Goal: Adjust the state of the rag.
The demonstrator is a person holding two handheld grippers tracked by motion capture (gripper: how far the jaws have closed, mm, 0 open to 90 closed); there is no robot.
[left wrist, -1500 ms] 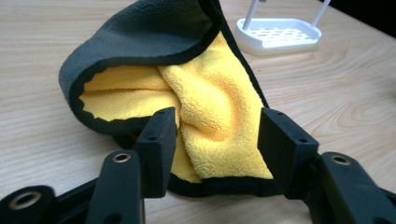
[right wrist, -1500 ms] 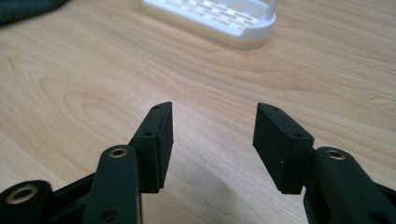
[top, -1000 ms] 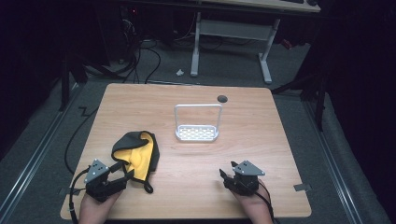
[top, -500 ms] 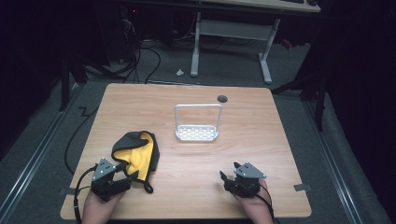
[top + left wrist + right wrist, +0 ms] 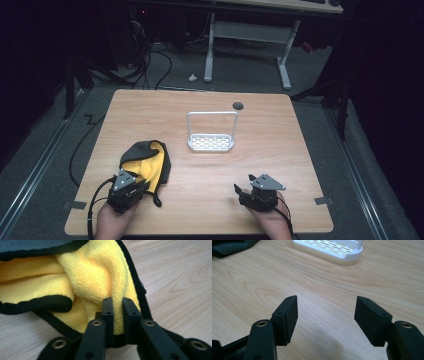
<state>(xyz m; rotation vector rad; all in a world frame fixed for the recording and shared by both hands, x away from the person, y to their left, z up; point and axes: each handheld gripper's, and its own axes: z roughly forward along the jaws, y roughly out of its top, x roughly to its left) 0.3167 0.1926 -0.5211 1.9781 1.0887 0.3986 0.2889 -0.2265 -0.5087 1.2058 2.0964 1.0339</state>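
My left hand-held gripper (image 5: 117,315) has just closed on a thin yellow fold of the cloth (image 5: 145,162) near the counter's (image 5: 300,150) near-left corner; right hand-held gripper (image 5: 325,315) released; I judge that pinch may slip on lifting.

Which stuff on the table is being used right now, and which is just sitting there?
In use:
- cloth, yellow inside, dark outside
- left tongs, just closed on a fold of the cloth

Just sitting there:
- white rack, mid-table, untouched
- right tongs, open over bare wood, holding nothing
- table
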